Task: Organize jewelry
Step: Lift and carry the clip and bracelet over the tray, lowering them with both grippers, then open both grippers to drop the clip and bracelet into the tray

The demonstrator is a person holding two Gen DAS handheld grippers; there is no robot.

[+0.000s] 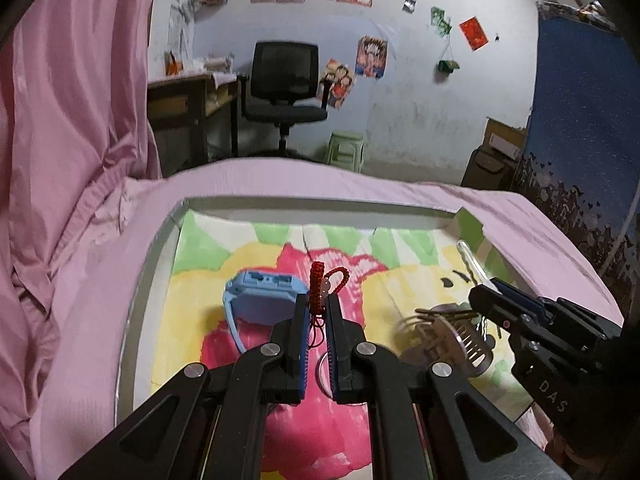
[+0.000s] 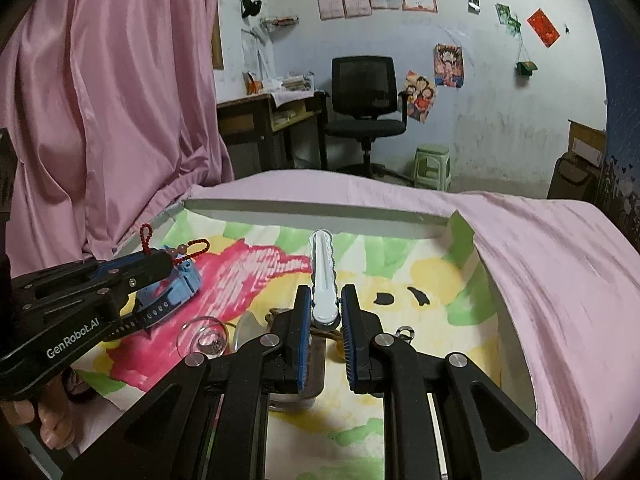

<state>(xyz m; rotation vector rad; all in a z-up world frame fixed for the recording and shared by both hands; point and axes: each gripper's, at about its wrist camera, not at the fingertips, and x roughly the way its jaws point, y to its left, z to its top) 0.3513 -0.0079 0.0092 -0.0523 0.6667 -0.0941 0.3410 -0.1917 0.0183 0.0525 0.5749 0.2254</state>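
we see a shallow white-walled tray (image 1: 160,256) lined with a painted sheet of pink, yellow and green blotches (image 1: 224,288), sunk into a pale pink cloth (image 1: 100,280) that covers the surface around it. a glossy pink curtain (image 1: 68,100) hangs at the left. behind stand a black mesh office chair (image 1: 285,84), a dark wooden table (image 1: 188,100), a light green plastic stool (image 1: 347,150) and a whitish wall with pinned posters (image 1: 372,56).

in the left wrist view our left gripper (image 1: 318,308) has its fingers (image 1: 299,332) clenched on a red beaded cord charm (image 1: 318,280), whose loops stick up above the tips over the middle of the tray. just beside it, on the sheet, lies a light blue plastic watch with a rubber strap (image 1: 256,296). to the right a dark metal ring stand (image 1: 452,332) sits on the sheet, near the right gripper (image 1: 486,300).

the right wrist view shows what the other hides: our right gripper (image 2: 326,304) grips the base of a long white plastic hair clip (image 2: 323,276), which points away along the fingers (image 2: 349,320) above the sheet. it also shows a clear glass dome piece (image 2: 202,338) lying on the sheet near the watch strap, and a small clear bead ring (image 2: 405,332) just right of the fingers. we see our left hand (image 2: 44,420) under the left gripper's body at the lower left.
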